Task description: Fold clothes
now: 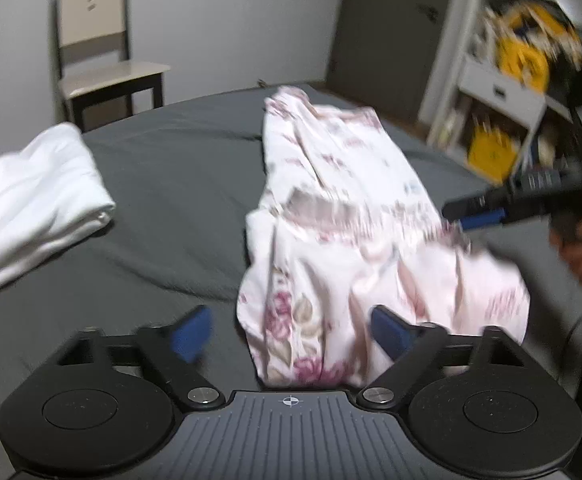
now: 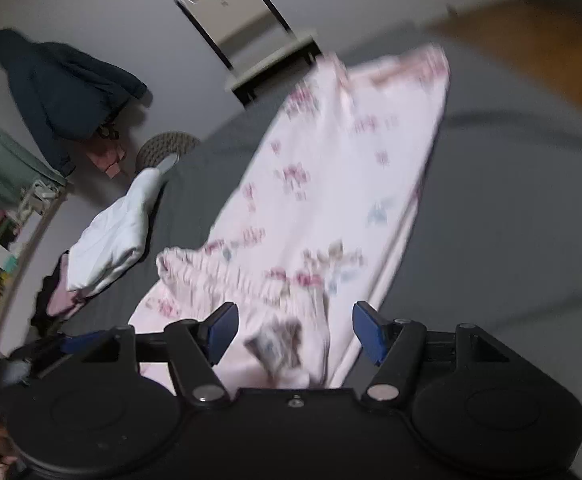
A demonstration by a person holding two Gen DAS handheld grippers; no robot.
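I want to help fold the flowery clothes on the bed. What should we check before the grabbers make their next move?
1. Left gripper open and ready: ok, its jaws stand wide apart.
2. Right gripper open and ready: ok, also wide apart.
3. Floral garment lying flat: not ok, it is bunched and wrinkled near the grippers.
4. Garment's near edge within the jaws: cannot tell, the pictures are blurred.
5. Room on the grey bed beside it: ok, bare sheet lies between it and the folded white cloth.
6. Right gripper clear of the left one's path: cannot tell.
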